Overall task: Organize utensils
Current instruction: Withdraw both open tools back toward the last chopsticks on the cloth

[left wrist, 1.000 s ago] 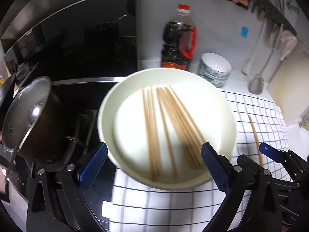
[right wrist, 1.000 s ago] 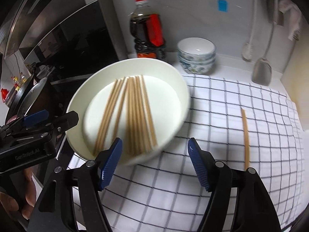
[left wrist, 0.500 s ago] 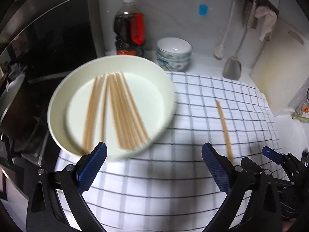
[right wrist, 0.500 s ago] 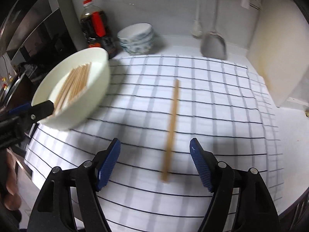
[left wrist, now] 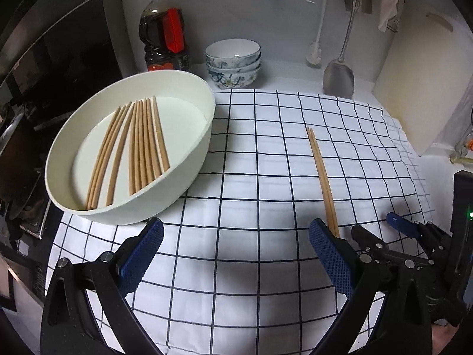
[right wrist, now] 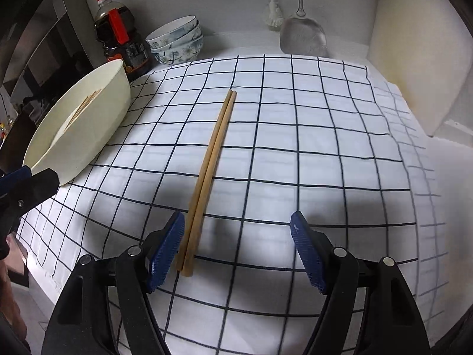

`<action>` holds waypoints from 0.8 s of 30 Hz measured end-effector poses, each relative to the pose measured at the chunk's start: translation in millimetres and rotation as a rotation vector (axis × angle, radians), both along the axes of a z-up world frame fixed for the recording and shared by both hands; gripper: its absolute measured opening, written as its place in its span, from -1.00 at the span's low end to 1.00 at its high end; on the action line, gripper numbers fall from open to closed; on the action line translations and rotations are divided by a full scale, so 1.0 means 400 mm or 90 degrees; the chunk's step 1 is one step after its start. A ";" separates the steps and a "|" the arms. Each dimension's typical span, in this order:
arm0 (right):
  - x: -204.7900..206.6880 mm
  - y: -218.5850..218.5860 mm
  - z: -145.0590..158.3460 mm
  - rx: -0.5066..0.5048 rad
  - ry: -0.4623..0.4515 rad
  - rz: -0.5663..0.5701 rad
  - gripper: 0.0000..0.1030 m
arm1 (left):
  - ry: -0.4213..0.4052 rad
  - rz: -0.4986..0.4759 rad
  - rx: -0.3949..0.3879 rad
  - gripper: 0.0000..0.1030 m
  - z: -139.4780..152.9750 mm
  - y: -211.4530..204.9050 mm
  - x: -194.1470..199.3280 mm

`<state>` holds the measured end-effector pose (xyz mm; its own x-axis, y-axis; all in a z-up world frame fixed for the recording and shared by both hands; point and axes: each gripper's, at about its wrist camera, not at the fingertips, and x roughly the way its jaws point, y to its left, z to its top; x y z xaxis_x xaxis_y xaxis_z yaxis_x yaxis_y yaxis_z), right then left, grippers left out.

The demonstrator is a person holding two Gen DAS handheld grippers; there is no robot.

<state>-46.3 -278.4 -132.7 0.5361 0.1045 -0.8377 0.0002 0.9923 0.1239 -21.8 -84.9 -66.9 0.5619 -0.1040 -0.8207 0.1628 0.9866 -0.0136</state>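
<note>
The pair of chopsticks [right wrist: 211, 174] lies side by side on the checked cloth [right wrist: 310, 153], well apart from the white bowl [left wrist: 189, 148] holding more chopsticks [left wrist: 139, 148]. The right gripper [right wrist: 238, 248] hangs over the pair's near end, jaws wide, gripping nothing. The left gripper [left wrist: 236, 254] is likewise spread wide and empty above the cloth.

Cloth [left wrist: 251, 177]: white, thin dark grid lines. Basin [left wrist: 189, 159]: plain cream-white. Chopsticks [right wrist: 211, 159]: light tan wood. Stacked bowls [left wrist: 233, 62]: white with blue-green floral pattern. Bottle [left wrist: 164, 32]: dark contents, red cap and handle. Gripper pads [right wrist: 165, 245]: textured blue on black frames.
</note>
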 end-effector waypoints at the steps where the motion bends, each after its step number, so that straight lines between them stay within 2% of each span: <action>1: 0.002 0.005 -0.011 -0.002 0.002 0.003 0.38 | -0.005 0.003 0.002 0.88 -0.007 0.002 0.002; 8: 0.016 0.009 -0.038 -0.026 0.008 -0.009 0.38 | 0.003 0.012 0.000 0.88 -0.032 0.017 0.011; 24: 0.005 0.024 -0.060 -0.027 0.024 -0.005 0.37 | 0.008 0.009 0.003 0.88 -0.037 0.011 0.021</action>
<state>-44.3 -269.0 -156.8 0.5042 0.0645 -0.8612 0.0114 0.9966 0.0813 -13.3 -80.4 -81.8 0.5523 -0.0915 -0.8286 0.1483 0.9889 -0.0103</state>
